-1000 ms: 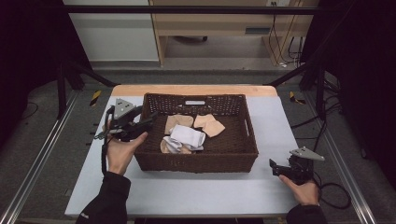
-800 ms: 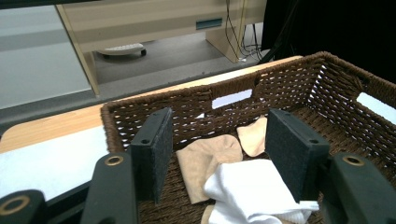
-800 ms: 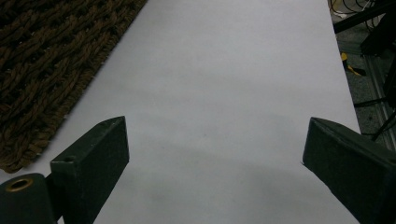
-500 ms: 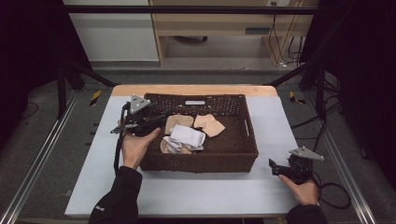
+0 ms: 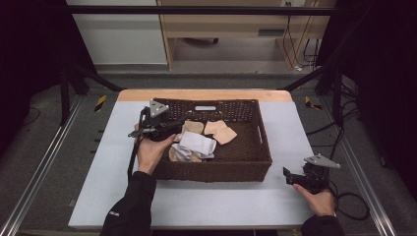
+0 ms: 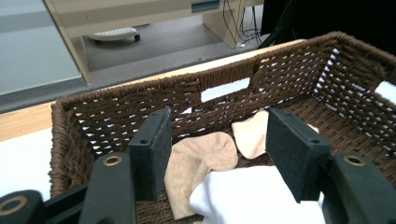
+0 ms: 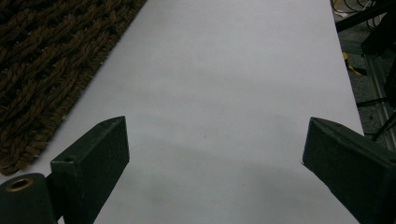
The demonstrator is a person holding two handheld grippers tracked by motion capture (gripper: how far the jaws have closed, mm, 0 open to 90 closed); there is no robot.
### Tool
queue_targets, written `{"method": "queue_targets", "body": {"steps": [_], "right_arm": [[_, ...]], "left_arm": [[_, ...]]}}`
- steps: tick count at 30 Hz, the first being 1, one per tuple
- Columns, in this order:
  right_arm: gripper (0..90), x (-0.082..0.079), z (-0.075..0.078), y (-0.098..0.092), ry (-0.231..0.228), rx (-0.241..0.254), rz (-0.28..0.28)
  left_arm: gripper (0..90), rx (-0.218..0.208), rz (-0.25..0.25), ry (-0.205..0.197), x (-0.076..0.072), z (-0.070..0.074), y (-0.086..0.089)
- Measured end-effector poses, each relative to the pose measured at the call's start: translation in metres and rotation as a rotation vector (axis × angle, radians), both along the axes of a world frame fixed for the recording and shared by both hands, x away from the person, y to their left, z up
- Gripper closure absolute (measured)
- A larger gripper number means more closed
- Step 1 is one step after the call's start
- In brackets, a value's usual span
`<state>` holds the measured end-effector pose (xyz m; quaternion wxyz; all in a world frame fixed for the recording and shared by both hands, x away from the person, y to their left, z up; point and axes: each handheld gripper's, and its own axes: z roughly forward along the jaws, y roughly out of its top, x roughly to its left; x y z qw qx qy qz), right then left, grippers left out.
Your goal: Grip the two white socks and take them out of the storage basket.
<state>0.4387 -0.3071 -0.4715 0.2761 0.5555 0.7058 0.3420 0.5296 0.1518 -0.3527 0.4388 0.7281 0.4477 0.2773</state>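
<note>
The basket (image 6: 116,100) is rough brown wicker; the socks (image 6: 198,161) are soft matt cloth; the tabletop (image 7: 233,93) is smooth and matt; the fingers (image 6: 150,154) carry black foam pads.

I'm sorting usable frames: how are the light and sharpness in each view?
High view: table evenly lit, surroundings dark, slightly soft. Left gripper view: basket and socks sharp, no glare. Right gripper view: dimmer, soft shadow on the table near the jaws, basket weave slightly blurred.

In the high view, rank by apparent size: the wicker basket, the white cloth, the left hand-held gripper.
1. wicker basket, by far the largest
2. and 3. white cloth and left hand-held gripper: look about alike, not ranked
</note>
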Motion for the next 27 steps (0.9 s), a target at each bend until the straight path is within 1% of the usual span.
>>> {"method": "queue_targets", "body": {"steps": [2, 3, 4, 6, 7, 8, 11, 13, 15, 16, 17, 18, 19, 20, 21, 22, 23, 24, 25, 27], "right_arm": [[7.5, 0.0, 0.0, 0.0, 0.001, -0.003, 0.0], [7.5, 0.001, 0.0, 0.0, 0.003, 0.0, 0.002], [7.5, 0.001, 0.0, 0.0, 0.003, 0.0, 0.002], [7.5, 0.001, 0.0, 0.0, 0.003, -0.001, 0.002], [7.5, 0.001, 0.0, 0.0, 0.004, -0.001, 0.003], [7.5, 0.0, 0.0, 0.0, 0.004, 0.001, 0.002], [7.4, 0.0, 0.0, 0.0, 0.002, -0.001, 0.001], [7.4, 0.001, -0.001, 0.0, 0.004, -0.002, 0.003], [7.4, 0.001, -0.001, 0.001, 0.007, 0.002, 0.002], [7.4, 0.001, -0.001, 0.001, 0.008, 0.0, 0.002], [7.4, 0.001, -0.001, 0.001, 0.007, -0.002, 0.005], [7.4, 0.001, -0.001, 0.0, 0.004, -0.003, 0.004], [7.4, 0.001, -0.001, 0.0, 0.007, 0.0, 0.003], [7.4, 0.001, -0.001, 0.0, 0.006, 0.0, 0.003], [7.4, 0.002, -0.001, 0.0, 0.007, 0.0, 0.003], [7.4, 0.002, -0.001, 0.0, 0.007, 0.0, 0.003], [7.4, 0.002, -0.001, 0.001, 0.008, 0.002, 0.002], [7.4, 0.002, -0.001, 0.001, 0.008, 0.001, 0.003], [7.3, 0.002, -0.001, 0.0, 0.008, -0.003, 0.007], [7.3, 0.001, -0.001, 0.001, 0.009, -0.003, 0.008]], "left_arm": [[39.9, 0.005, 0.003, 0.006, 0.003, -0.004, -0.001], [39.7, 0.005, 0.002, 0.015, 0.005, -0.008, -0.003], [39.7, 0.005, 0.002, 0.015, 0.005, -0.008, -0.003], [39.6, 0.006, 0.001, 0.024, 0.007, -0.013, -0.004], [39.3, 0.018, -0.005, 0.048, 0.01, -0.015, -0.006], [38.9, 0.013, -0.005, 0.051, 0.011, -0.016, -0.006], [39.0, 0.003, 0.0, 0.045, 0.011, -0.016, -0.006], [38.8, 0.01, 0.002, 0.022, 0.012, -0.017, -0.005], [38.4, 0.013, -0.005, 0.024, 0.016, -0.021, -0.006], [38.4, 0.013, -0.005, 0.024, 0.016, -0.021, -0.006], [38.4, 0.016, -0.008, 0.032, 0.02, -0.027, -0.007], [38.4, 0.016, -0.008, 0.032, 0.02, -0.027, -0.007], [38.4, 0.025, -0.006, 0.048, 0.023, -0.032, -0.01], [38.4, 0.025, -0.006, 0.048, 0.023, -0.032, -0.01], [38.4, 0.038, -0.007, 0.068, 0.025, -0.038, -0.012], [38.4, 0.038, -0.007, 0.068, 0.025, -0.038, -0.012], [38.4, 0.047, -0.008, 0.077, 0.026, -0.041, -0.013], [38.4, 0.055, -0.008, 0.091, 0.028, -0.043, -0.014], [38.5, 0.074, -0.01, 0.114, 0.029, -0.047, -0.014], [39.9, 0.083, -0.012, 0.127, 0.029, -0.05, -0.014]]}}
